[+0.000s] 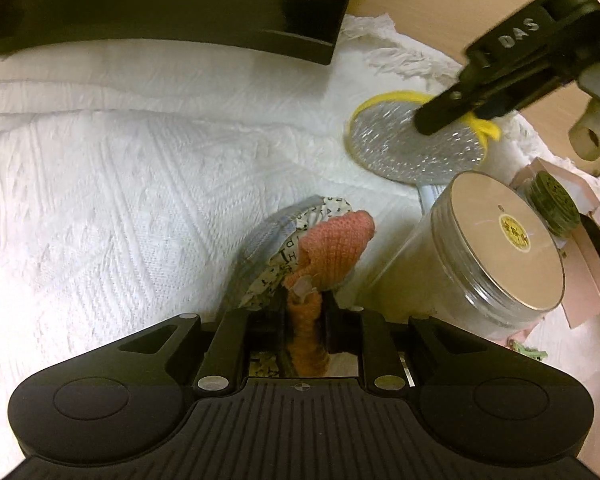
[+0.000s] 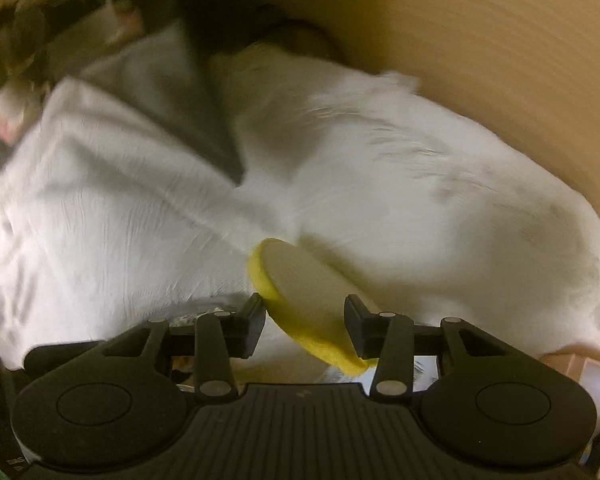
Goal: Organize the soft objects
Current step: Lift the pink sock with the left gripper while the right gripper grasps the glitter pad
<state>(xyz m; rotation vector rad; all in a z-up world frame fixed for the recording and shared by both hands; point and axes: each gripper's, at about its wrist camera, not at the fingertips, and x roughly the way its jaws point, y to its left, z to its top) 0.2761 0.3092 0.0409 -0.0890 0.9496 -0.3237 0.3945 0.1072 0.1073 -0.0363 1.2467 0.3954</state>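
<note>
Your left gripper (image 1: 303, 312) pinches the orange knit piece (image 1: 332, 254). Your right gripper (image 2: 305, 322) clamps the round yellow-rimmed scrubber (image 2: 300, 292), which sits tilted.

Home bedroom, white quilted bedspread (image 1: 100, 184)

Lidded clear jar (image 1: 496, 248) beside pink box (image 1: 580, 280); black panel (image 1: 160, 0) behind.

Warm dim indoor light; right wrist view motion-blurred; fisheye bending at edges; glare on jar lid (image 1: 504, 240).
</note>
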